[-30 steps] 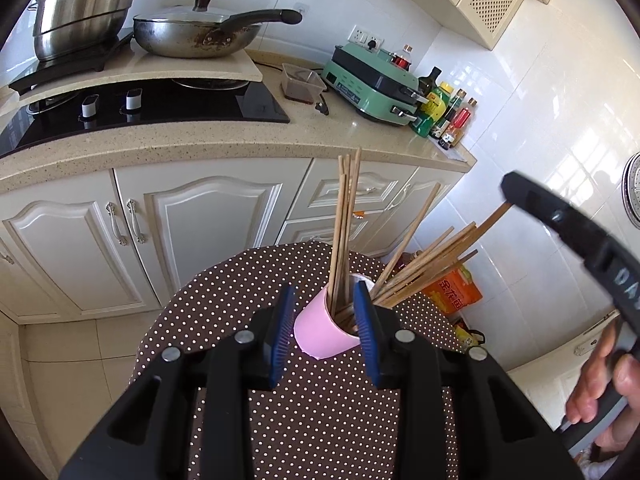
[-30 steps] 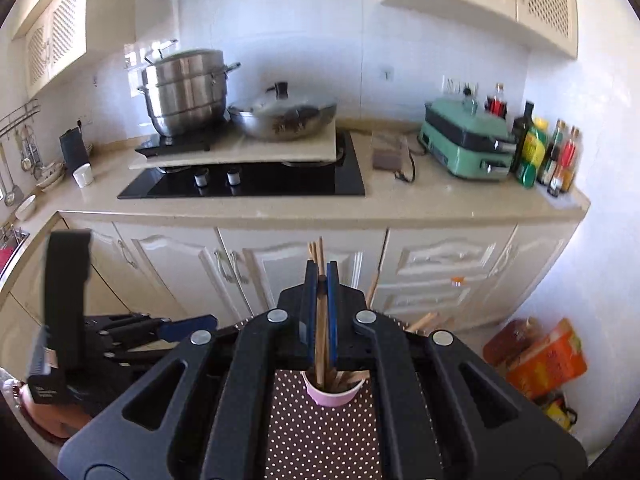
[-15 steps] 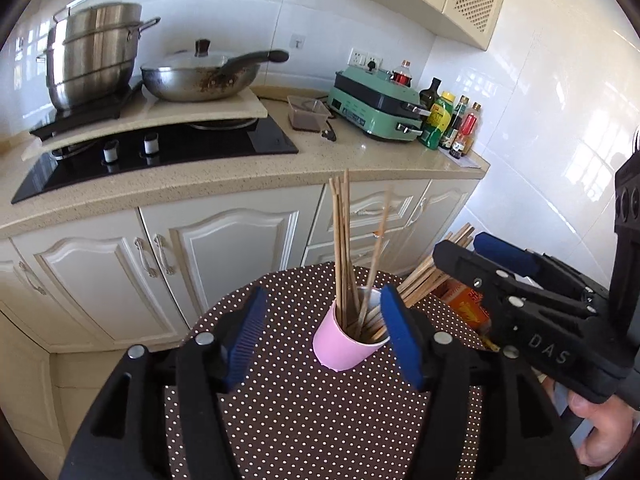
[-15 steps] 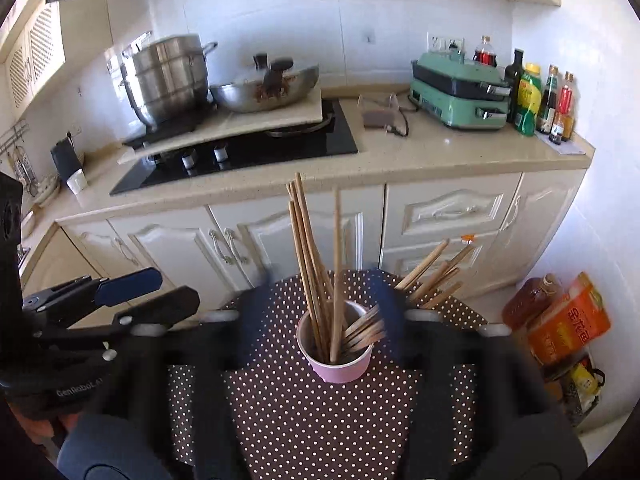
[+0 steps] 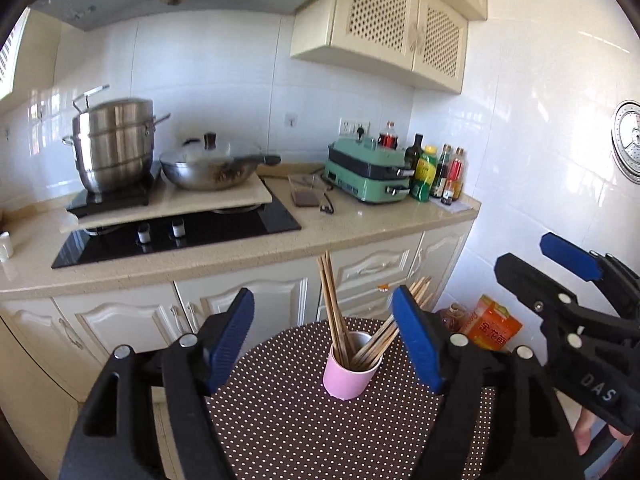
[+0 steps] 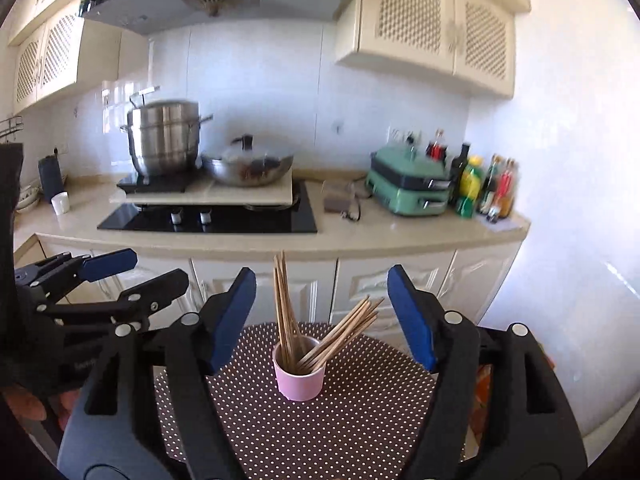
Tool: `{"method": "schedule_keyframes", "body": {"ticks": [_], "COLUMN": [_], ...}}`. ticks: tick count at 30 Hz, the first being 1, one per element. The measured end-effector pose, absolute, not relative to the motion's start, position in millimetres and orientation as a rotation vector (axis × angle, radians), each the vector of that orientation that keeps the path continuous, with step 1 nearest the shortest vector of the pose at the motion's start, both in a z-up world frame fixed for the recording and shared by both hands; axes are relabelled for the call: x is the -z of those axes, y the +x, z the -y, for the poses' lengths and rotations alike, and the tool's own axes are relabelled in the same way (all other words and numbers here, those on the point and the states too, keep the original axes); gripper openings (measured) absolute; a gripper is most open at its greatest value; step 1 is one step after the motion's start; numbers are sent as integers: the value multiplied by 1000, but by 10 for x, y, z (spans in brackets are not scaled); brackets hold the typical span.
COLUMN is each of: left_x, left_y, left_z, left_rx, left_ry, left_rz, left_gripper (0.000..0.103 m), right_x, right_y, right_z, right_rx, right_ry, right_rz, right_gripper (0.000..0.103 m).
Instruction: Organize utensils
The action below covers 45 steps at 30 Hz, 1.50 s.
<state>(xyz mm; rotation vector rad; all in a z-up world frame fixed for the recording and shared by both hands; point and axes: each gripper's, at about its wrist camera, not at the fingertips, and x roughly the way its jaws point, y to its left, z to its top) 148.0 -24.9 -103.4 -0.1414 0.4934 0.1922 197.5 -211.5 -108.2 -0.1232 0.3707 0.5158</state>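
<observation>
Both grippers, left gripper (image 5: pixel 324 344) and right gripper (image 6: pixel 322 318), hang released above the pink cup (image 6: pixel 300 378) of chopsticks (image 6: pixel 316 330); sorting looks finished, withdrawal next.

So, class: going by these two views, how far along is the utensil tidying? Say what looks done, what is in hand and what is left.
Done: all the visible chopsticks stand in the pink cup on the dotted table.
In hand: nothing. The left hand-held gripper and right hand-held gripper are both open, apart from the cup.
Left: perhaps gathering the leaning bunch with the upright one; no loose utensils show.
</observation>
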Motion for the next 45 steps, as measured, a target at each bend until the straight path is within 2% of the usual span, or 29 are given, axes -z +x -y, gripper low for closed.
{"method": "schedule_keyframes", "body": {"ticks": [11, 16, 25, 45], "left_x": [523, 393, 251, 116], "left_y": [607, 282, -32, -319], "left_z": [334, 424, 561, 683], "left_rx": [-217, -199, -172, -171], "left_ry": [-124, -93, -48, 13], "left_rz": [-407, -374, -339, -272], "left_gripper": [86, 87, 87, 87], "right_x": [739, 663, 557, 465], "right_y": [1079, 741, 357, 153], "right_z": [2263, 2384, 2492, 2513], "right_rx": [-468, -442, -423, -421], "right_ry": [-84, -56, -48, -33], "right_rz": [-322, -315, -304, -298], "right_gripper": [83, 87, 87, 89]}}
